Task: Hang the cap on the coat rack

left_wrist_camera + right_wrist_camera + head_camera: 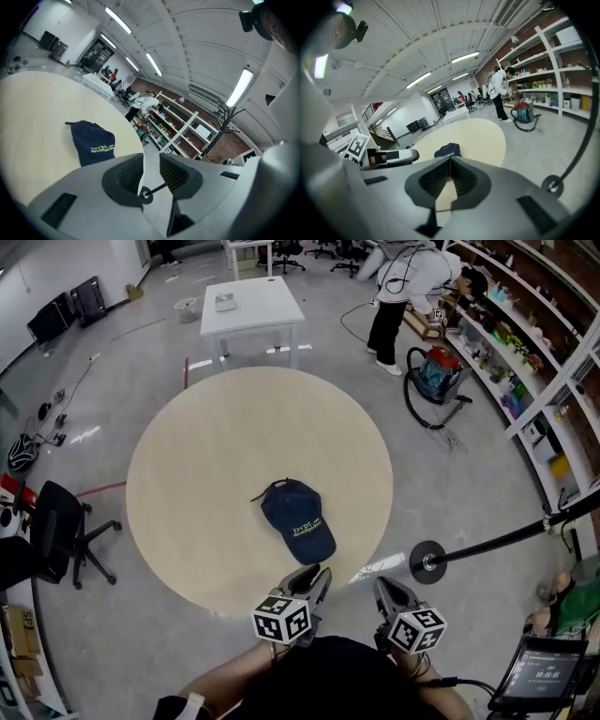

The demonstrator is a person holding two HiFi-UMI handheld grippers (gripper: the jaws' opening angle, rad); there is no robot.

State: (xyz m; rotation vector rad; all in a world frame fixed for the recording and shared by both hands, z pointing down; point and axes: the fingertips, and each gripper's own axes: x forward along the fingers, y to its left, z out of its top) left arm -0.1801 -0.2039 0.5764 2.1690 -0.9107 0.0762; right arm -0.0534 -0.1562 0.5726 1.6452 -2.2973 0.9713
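A navy cap (298,518) with pale lettering lies flat on the round beige table (187,474), toward its near side. My left gripper (316,576) hovers just past the table's near edge, close to the cap's brim, jaws apart with nothing between them. In the left gripper view the cap (91,143) lies ahead to the left of that gripper (151,161). My right gripper (382,585) is beside it, off the table, shut and empty. The cap (447,150) shows just above the right gripper (450,161). The coat rack's round base (427,562) stands on the floor at right, its pole (506,538) leaning out of view.
A white square table (251,304) stands beyond the round one. A person (403,287) bends by the shelves (525,352), with a vacuum cleaner (436,376) on the floor nearby. A black office chair (56,521) sits at left. A screen (544,671) is at lower right.
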